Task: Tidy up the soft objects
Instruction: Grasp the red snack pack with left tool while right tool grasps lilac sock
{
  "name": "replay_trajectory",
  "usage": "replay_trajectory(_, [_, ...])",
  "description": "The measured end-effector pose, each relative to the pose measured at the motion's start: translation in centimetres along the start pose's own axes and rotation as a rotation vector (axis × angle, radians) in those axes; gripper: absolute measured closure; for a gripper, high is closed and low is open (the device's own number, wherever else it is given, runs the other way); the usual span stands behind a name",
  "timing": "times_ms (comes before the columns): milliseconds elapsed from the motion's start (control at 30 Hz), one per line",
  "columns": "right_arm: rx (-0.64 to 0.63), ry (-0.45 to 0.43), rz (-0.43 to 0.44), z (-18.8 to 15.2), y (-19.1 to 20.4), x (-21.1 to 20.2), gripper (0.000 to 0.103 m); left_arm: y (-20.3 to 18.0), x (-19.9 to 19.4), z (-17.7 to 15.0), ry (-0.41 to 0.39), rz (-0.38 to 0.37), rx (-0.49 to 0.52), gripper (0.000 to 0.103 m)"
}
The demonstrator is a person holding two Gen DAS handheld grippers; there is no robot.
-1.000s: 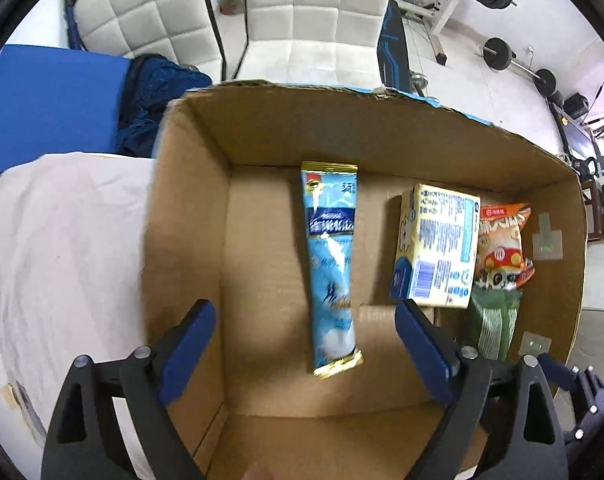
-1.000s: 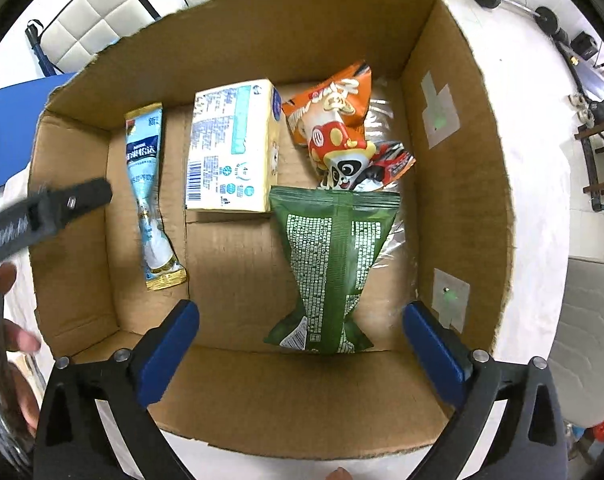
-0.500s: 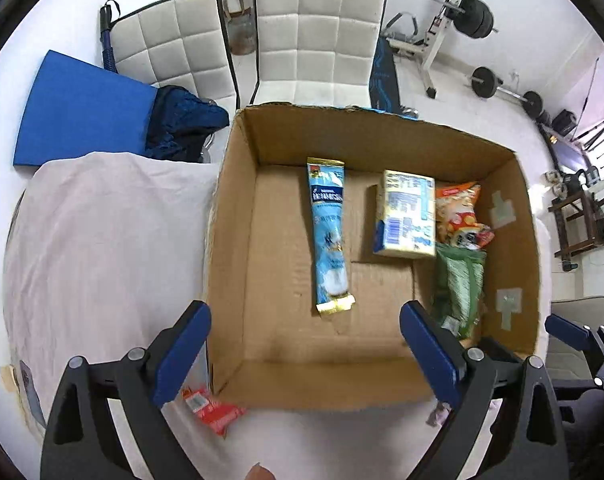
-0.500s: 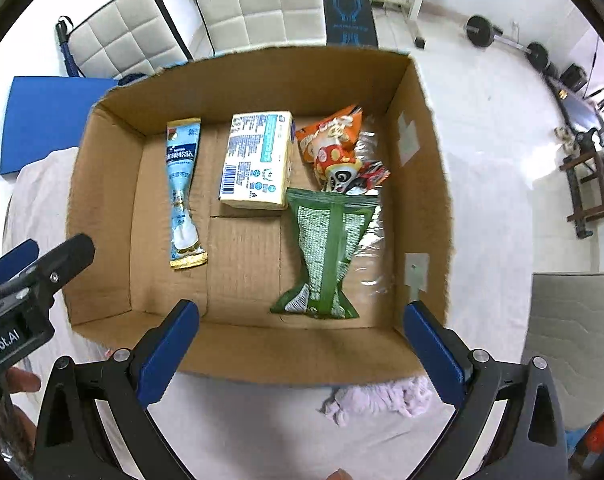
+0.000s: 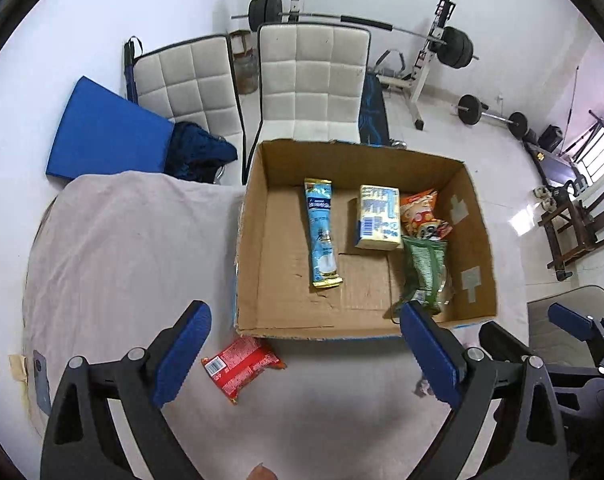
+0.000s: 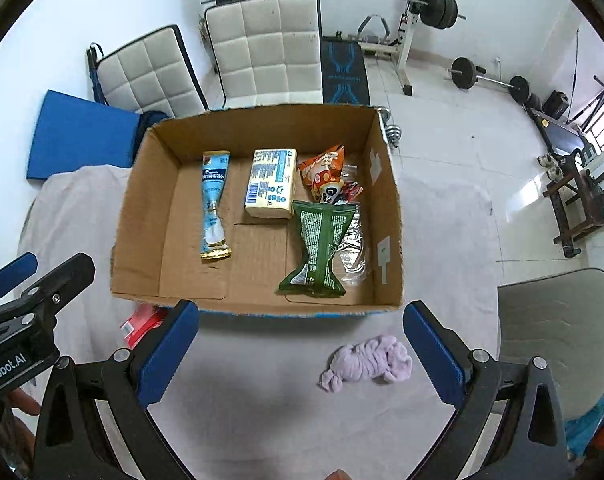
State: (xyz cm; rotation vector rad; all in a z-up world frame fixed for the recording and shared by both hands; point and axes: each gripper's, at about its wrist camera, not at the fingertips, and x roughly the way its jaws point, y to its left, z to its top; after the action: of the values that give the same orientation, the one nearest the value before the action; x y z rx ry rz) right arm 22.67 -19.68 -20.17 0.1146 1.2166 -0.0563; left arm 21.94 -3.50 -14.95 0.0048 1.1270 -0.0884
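While tongs [image 6: 300, 350] gape, sock [image 6: 368, 362] lies between.

Pictured at 12 o'clock in the left wrist view: a white quilted chair [image 5: 314, 80], backed against a white wall. Flanked at 11 o'clock by a second quilted chair [image 5: 186, 84], tilted. Propped at 10 o'clock: a blue mat [image 5: 102, 136], touching a dark blue garment [image 5: 200, 156] heaped just beside it. Racked at 1 o'clock: a loaded barbell [image 5: 342, 18] on a white stand [image 5: 426, 68]. Left on the floor at 2 o'clock: a smaller barbell [image 5: 490, 114]. Seen at 3 o'clock: dark wooden furniture [image 5: 574, 220]. Spread from 9 o'clock: a pale tablecloth [image 5: 122, 248]. Caught at 4 o'clock in the right wrist view: a grey seat [image 6: 558, 328].
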Motion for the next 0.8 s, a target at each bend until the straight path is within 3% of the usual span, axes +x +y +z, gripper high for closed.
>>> replay_trajectory(133, [0.014, -0.032, 0.006, -1.1, 0.2, -2.0, 0.0, -0.1, -1.3, -0.6, -0.024, -0.004, -0.013, 0.006])
replay_trajectory(333, [0.124, 0.019, 0.057, -2.8, -2.1, -0.9, 0.0, 1.6, -0.3, -2.5, -0.011, 0.044, -0.069, 0.006])
replay_trajectory(467, [0.294, 0.123, 0.059, -5.4, -6.3, 4.1, 0.0, 3.6, 3.6, -6.0, 0.095, 0.095, -0.13, 0.006])
replay_trajectory(633, [0.517, 0.353, 0.107, -9.6, -10.6, 12.4, 0.0, 6.2, 9.3, -10.4, 0.261, 0.127, -0.199, 0.006])
replay_trajectory(800, [0.641, 0.389, 0.119, -11.2, -12.4, 17.4, 0.0, 9.0, 12.6, -13.1, 0.349, 0.124, -0.286, 0.006])
